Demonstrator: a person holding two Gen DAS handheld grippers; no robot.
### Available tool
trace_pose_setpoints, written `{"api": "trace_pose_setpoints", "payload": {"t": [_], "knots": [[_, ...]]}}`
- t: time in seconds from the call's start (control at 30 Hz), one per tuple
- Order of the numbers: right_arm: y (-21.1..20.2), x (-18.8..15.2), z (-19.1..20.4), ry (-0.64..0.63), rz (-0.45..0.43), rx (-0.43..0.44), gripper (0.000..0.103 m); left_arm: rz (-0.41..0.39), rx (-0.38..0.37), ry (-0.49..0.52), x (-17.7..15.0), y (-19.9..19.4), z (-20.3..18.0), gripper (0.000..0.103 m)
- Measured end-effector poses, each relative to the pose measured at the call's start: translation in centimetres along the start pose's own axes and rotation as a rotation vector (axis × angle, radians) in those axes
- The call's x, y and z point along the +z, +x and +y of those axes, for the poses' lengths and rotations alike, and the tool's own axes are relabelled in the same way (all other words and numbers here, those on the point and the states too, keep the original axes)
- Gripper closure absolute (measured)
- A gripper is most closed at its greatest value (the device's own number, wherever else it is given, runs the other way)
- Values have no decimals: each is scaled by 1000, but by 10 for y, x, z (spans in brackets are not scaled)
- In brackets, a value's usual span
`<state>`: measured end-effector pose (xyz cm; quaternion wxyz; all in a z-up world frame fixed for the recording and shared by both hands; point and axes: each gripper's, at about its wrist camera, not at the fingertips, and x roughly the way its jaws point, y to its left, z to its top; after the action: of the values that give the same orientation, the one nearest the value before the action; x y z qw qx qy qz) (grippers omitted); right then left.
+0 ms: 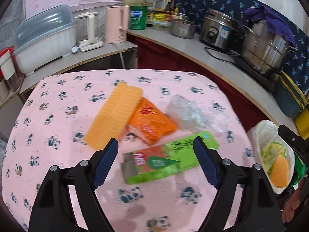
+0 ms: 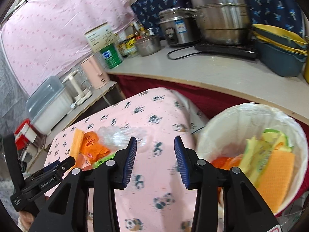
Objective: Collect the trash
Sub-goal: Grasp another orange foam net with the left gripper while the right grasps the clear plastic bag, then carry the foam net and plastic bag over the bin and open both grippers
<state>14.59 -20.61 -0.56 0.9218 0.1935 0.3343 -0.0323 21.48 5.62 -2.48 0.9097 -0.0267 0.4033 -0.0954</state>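
Observation:
On the pink panda tablecloth (image 1: 48, 116) lie a green and red carton (image 1: 166, 158), an orange wrapper (image 1: 152, 121), a yellow-orange sponge cloth (image 1: 114, 114) and crumpled clear plastic (image 1: 193, 114). My left gripper (image 1: 155, 148) is open, its fingers either side of the carton, just above it. My right gripper (image 2: 155, 148) is open and empty over the table's right part, left of the trash bin (image 2: 241, 112). The bin has a white liner and holds yellow, green and orange scraps. The wrapper (image 2: 94, 147) and plastic (image 2: 119, 135) also show in the right wrist view.
A grey counter (image 1: 222, 65) runs behind and to the right with steel pots (image 1: 264, 46), a rice cooker (image 1: 218, 32), a pink kettle (image 1: 116, 24), a dish box (image 1: 44, 38) and a blue tub (image 2: 280, 58). The bin stands off the table's right edge.

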Motion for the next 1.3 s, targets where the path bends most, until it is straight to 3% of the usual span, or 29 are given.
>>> {"api": "trace_pose_setpoints", "payload": {"t": [0.17, 0.37, 0.63, 0.83, 0.9, 0.97, 1.0, 1.17, 1.3], "knots": [[41, -1, 36, -30, 61, 41, 61, 15, 44, -11, 5, 16, 34, 23], [88, 1, 68, -77, 107, 52, 49, 34, 72, -15, 13, 39, 60, 18], [141, 6, 88, -114, 158, 37, 33, 77, 38, -53, 23, 75, 79, 13], [174, -7, 88, -122, 226, 30, 33, 124, 9, -58, 19, 96, 80, 14], [178, -10, 88, -121, 226, 29, 34, 134, -10, -60, 17, 100, 80, 23], [178, -11, 88, -132, 220, 27, 42, 141, -24, -60, 17, 101, 80, 34], [178, -11, 89, -137, 222, 33, 52, 136, -22, -56, 17, 100, 78, 43], [172, -10, 87, -124, 216, 46, 62, 132, -34, -44, 18, 92, 72, 74], [156, -6, 84, -115, 186, 50, 65, 107, -41, -37, 19, 75, 66, 80]]}}
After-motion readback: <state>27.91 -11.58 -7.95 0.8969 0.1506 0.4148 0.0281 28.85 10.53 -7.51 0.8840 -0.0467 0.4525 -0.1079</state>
